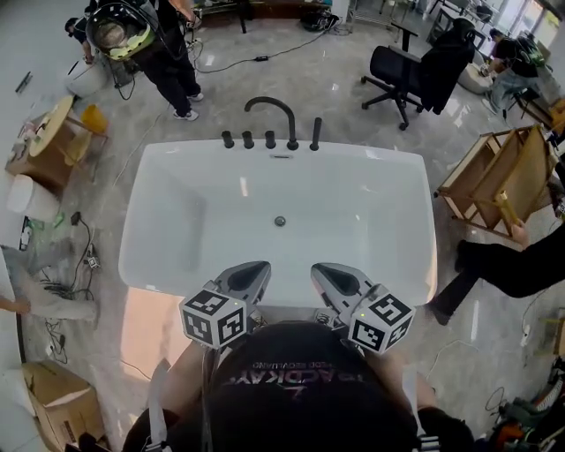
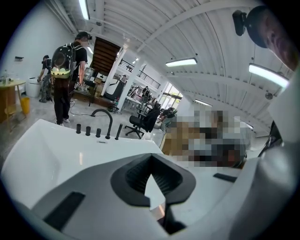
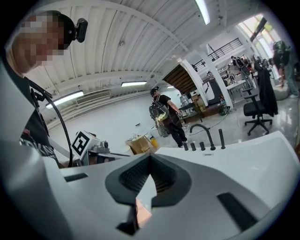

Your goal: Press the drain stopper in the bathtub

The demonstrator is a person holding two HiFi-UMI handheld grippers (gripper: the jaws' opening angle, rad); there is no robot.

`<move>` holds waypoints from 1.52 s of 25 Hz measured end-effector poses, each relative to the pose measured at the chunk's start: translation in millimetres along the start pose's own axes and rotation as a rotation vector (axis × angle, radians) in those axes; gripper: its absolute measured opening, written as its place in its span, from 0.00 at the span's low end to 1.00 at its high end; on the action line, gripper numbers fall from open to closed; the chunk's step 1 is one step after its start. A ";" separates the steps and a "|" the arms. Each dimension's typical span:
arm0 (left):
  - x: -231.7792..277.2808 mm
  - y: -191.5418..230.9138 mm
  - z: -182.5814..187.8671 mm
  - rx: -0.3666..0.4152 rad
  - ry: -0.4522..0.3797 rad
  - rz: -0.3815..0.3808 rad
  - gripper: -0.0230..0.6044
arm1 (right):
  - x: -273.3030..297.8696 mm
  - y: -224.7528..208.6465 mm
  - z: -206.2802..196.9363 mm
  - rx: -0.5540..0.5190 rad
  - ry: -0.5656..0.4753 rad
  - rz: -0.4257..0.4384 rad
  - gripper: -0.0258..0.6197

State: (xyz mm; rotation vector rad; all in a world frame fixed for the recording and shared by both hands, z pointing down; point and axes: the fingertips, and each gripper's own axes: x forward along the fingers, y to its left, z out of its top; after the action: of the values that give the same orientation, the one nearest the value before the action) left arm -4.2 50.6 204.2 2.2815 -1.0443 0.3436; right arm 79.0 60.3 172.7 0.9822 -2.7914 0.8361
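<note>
over the near rim of the bathtub my left gripper hangs with jaws closed on nothing. the drain stopper sits mid-floor, well apart and untouched. my right gripper is likewise pinched shut, empty. i judge the press not yet begun.

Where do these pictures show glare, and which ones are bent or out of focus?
Head view: light streaks glare on the bathtub wall and the glossy floor; the drain stopper is sharp. Left gripper view: strong fisheye bending, the left hand-held gripper close and soft. Right gripper view: same bending, ceiling lamp overexposed.
</note>
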 end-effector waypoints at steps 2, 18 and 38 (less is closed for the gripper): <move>-0.8 2.2 2.9 0.002 -0.005 0.004 0.04 | 0.3 0.5 1.0 -0.003 0.000 -0.002 0.06; 5.9 -4.2 0.5 0.006 0.022 0.003 0.04 | -0.9 0.5 2.2 -0.003 0.016 0.019 0.06; 8.7 0.0 -5.9 -0.015 0.044 0.025 0.04 | 4.7 -0.6 -0.5 -0.007 0.034 0.041 0.06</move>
State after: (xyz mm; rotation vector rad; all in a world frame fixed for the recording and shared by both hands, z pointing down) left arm 1.6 49.1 212.9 2.2394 -1.0505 0.3932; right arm 75.6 57.5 174.5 0.9042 -2.7932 0.8388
